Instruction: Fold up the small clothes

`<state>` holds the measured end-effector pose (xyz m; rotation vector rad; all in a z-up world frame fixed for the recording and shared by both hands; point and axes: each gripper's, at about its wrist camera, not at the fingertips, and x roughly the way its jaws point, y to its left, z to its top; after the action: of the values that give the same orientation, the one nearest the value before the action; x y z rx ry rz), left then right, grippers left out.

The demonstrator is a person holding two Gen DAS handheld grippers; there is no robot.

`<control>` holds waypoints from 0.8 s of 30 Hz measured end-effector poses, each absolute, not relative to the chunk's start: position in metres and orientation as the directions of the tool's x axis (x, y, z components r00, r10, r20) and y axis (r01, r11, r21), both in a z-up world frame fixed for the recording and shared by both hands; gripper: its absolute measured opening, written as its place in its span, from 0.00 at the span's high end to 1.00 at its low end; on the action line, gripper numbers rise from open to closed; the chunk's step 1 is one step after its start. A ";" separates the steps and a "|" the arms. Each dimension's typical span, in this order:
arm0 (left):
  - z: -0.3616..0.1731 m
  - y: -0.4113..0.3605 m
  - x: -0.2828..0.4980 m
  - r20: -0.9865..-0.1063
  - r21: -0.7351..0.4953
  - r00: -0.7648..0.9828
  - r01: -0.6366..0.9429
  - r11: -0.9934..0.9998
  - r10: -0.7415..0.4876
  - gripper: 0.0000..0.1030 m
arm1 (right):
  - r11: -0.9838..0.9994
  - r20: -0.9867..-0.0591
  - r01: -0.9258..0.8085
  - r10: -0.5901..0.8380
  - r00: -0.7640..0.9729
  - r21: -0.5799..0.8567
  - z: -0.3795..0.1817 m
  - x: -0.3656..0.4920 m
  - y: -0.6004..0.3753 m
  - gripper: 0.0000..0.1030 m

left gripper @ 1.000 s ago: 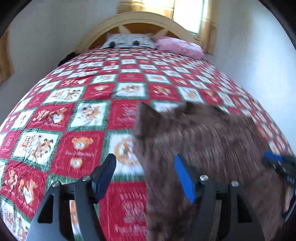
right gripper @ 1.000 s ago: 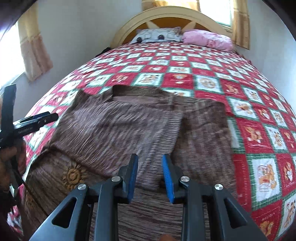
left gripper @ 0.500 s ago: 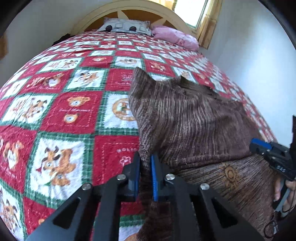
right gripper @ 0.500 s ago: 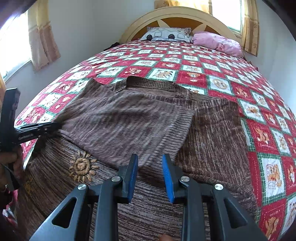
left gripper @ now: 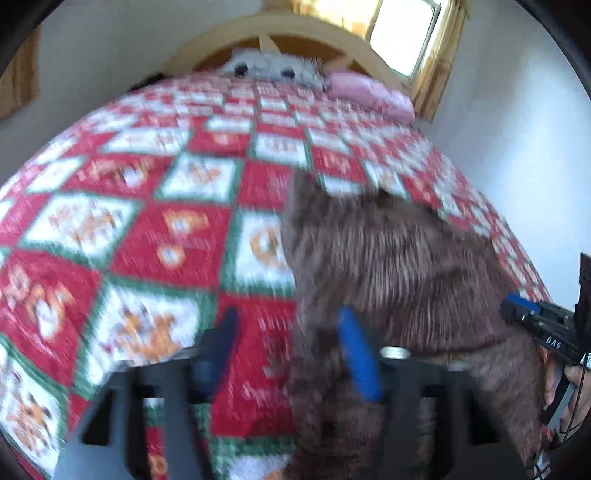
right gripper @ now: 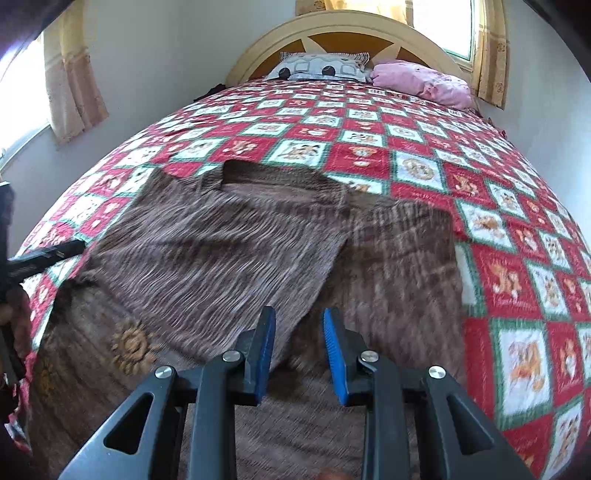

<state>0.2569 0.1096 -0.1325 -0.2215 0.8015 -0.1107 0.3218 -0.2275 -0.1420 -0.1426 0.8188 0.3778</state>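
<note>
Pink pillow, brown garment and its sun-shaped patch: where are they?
Pink pillow (right gripper: 421, 83): right wrist view, on its middle.
Brown garment (right gripper: 218, 254): right wrist view, on the folded-over flap.
Sun-shaped patch (right gripper: 133, 345): right wrist view, on its centre.

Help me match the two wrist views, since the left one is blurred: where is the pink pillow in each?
Left wrist: the pink pillow lies upper right of centre, at the head of the bed below the window.
Right wrist: the pink pillow lies upper right, beside the grey patterned pillow.
Shared landmark: the arched headboard.
</note>
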 end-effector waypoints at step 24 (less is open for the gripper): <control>-0.158 0.130 0.352 -0.701 -0.332 0.666 0.009 0.943 -0.253 0.95 | 0.933 -0.730 -0.360 0.253 0.635 0.011 -0.152 0.393 -0.211 0.95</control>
<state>0.3518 0.1301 -0.1581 -0.3146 0.8317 -0.1506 0.3930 -0.2106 -0.1517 -0.1404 0.8110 0.3517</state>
